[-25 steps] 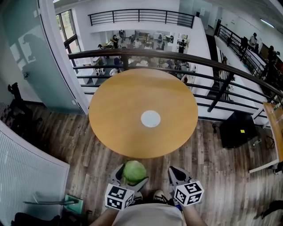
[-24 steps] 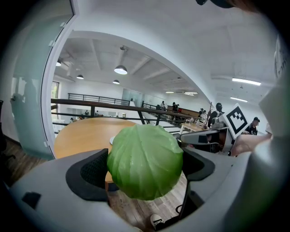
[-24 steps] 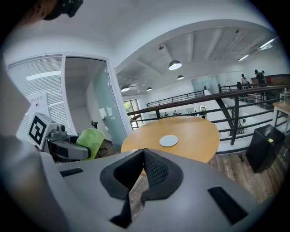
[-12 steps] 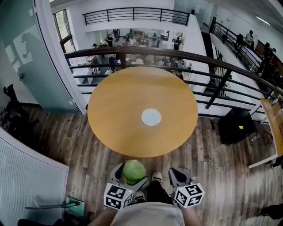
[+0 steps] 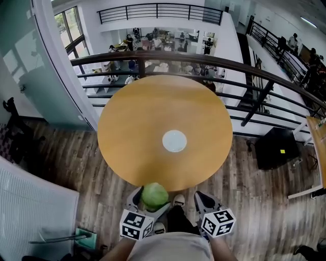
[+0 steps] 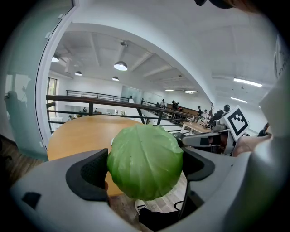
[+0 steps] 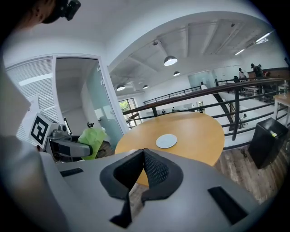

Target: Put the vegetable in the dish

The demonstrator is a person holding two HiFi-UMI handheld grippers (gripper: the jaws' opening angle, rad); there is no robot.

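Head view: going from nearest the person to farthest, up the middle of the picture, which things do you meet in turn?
The cabbage → white dish → dark handrail → far balcony railing.

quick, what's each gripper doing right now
left gripper: shut on the cabbage.
right gripper: shut, fingers together, holding nothing.

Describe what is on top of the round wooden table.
Only a white dish, seemingly empty, sits near the middle of the table. The cabbage, clamped in the left gripper, is held at the near edge and hides a small strip of it in the head view.
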